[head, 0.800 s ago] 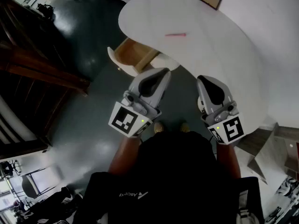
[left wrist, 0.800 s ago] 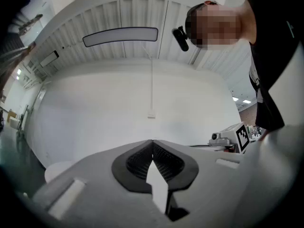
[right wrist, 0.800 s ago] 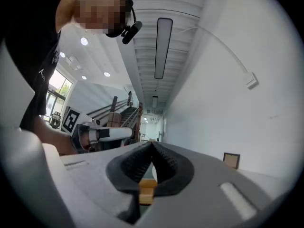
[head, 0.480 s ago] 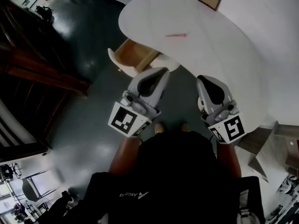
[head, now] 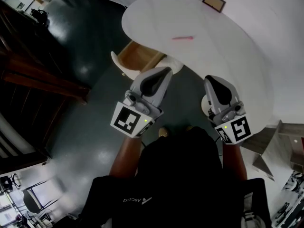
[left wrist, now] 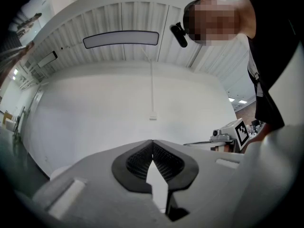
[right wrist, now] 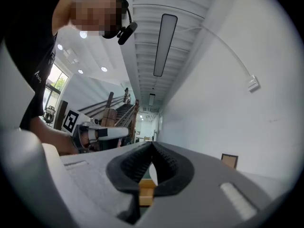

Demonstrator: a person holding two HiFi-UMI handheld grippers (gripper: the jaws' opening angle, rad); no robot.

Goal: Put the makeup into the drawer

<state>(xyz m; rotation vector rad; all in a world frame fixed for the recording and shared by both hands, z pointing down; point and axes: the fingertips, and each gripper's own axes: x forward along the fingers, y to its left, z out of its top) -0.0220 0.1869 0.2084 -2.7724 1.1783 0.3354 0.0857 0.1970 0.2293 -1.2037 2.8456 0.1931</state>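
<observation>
White round table (head: 237, 56) over a dark floor (head: 80, 65); left gripper (head: 163, 73) and right gripper (head: 212, 81) both pinched together with nothing between the jaws, level at the table's near edge; pink makeup stick (head: 182, 38) lies ahead on the tabletop, well apart, long axis crosswise; left gripper looks slightly nearer; open wooden drawer (head: 137, 56) just beyond it.

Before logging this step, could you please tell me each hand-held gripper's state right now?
Left hand-held gripper: closed, holding nothing.
Right hand-held gripper: closed, holding nothing.
</observation>
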